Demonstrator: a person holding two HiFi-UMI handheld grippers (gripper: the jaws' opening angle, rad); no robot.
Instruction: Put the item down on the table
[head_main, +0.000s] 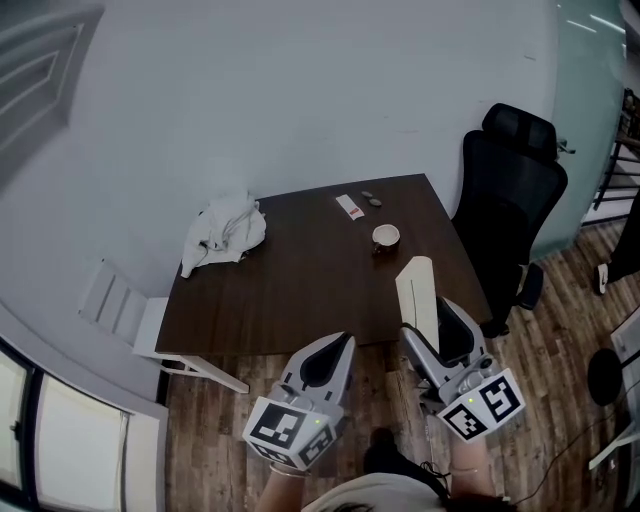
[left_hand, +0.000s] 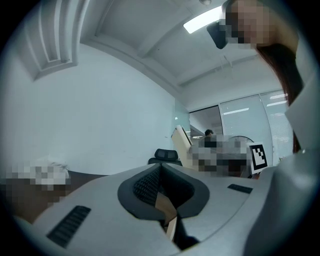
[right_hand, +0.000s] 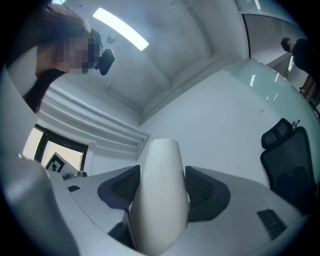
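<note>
Dark bench (head_main: 290, 290) ahead, cloth (head_main: 225, 232) and cup (head_main: 386, 236) on it; right gripper (head_main: 432, 322) fingers clamp the white item (head_main: 416, 285), up off the bench by its near edge, ready for lowering; left gripper (head_main: 335, 350) fingers pinched together, empty

Head view steeply down over table (head_main: 300, 290), 2 gripper views tilted up, sharing chair (head_main: 512, 190)

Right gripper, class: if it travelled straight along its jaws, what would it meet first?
Probably the pale wall behind the table: the right gripper, shut on the white item, tilts upward, likely clearing the cup.
</note>
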